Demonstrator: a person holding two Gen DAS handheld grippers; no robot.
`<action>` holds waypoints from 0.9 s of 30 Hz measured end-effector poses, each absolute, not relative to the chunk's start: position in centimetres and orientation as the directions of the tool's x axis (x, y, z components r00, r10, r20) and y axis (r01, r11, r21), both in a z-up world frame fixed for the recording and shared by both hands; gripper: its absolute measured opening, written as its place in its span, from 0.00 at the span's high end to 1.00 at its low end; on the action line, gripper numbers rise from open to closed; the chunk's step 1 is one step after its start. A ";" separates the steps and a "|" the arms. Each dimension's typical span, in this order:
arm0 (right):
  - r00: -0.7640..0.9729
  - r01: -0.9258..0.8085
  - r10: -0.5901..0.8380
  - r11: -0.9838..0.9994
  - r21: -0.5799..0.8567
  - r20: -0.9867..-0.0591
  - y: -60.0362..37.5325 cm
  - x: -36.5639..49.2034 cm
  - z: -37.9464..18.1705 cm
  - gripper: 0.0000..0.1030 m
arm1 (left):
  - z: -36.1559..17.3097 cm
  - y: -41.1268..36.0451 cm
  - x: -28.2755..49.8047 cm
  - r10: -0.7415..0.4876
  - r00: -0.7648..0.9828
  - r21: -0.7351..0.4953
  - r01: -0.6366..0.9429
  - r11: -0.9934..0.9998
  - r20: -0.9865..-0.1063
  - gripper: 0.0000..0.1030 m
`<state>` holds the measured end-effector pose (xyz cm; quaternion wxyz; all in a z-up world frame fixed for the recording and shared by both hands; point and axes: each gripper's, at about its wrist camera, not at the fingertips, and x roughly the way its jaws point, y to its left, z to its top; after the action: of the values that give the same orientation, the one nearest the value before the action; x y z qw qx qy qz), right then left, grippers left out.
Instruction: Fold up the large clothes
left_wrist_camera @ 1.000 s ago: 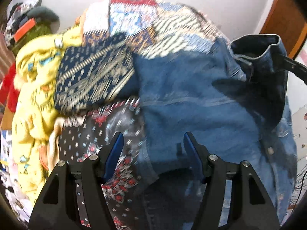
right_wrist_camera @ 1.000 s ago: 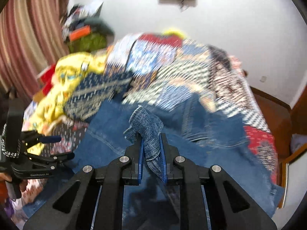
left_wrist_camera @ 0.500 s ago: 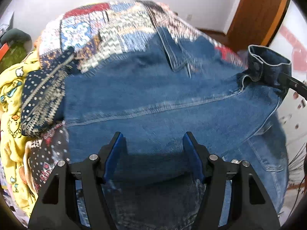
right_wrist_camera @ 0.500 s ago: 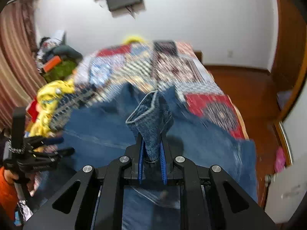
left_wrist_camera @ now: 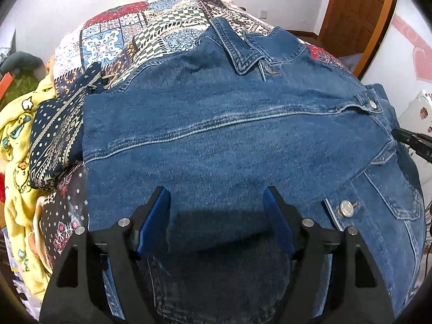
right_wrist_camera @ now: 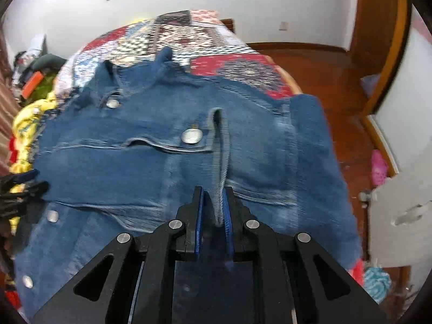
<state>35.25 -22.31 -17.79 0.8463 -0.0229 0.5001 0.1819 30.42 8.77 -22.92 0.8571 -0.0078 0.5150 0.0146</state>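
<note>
- Denim jacket (left_wrist_camera: 216, 124): spread over the patchwork bedspread (left_wrist_camera: 151, 24), collar (left_wrist_camera: 237, 54) at 12 o'clock in the left wrist view, a stitched seam crossing from 9 to 3 o'clock. Long axis of the spread cloth runs side to side under both tools.
- Folded flap of the jacket: lies directly ahead of the left gripper (left_wrist_camera: 217, 213), its edge passing between the two fingers.
- Left gripper: jaws wide and just opened further; denim lies between the blue pads (left_wrist_camera: 154, 216), but they do not press on it. Released.
- Right gripper (right_wrist_camera: 213, 210): clenched on a narrow ridge of denim (right_wrist_camera: 221, 148) that rises toward 12 o'clock from its tips; a snap button (right_wrist_camera: 191, 136) sits just beside the ridge at 11 o'clock.
- Relation for the coming move, as a judgement: the right gripper alone has hold, at the jacket's 3 o'clock side; the left is free near the middle, the nearer one to pin or take the fold line.
- Surroundings: yellow printed cloth (left_wrist_camera: 19, 140) and navy patterned cloth (left_wrist_camera: 56, 135) at 9 o'clock; wooden floor (right_wrist_camera: 324, 64) at 2 o'clock in the right wrist view.
</note>
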 end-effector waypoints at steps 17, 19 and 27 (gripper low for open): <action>0.425 0.004 0.308 0.940 0.341 -0.852 -34.2 31.7 -17.2 0.21 | -18.5 9.1 28.4 -0.026 0.549 -0.065 -0.052 0.997 -0.835 0.30; 0.399 0.055 0.355 0.911 0.408 -0.846 -35.7 31.5 -18.7 0.21 | -18.3 8.8 28.3 -0.035 0.554 -0.074 -0.049 0.996 -0.832 0.30; 0.353 0.204 0.453 0.817 0.540 -0.819 -38.0 33.0 -23.4 0.20 | -18.8 8.6 28.0 -0.030 0.538 -0.078 -0.067 0.995 -0.842 0.30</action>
<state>33.04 -38.00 -23.44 0.7690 0.2915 0.5632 0.0810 28.02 8.56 -18.75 0.8756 -0.0507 0.4802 0.0107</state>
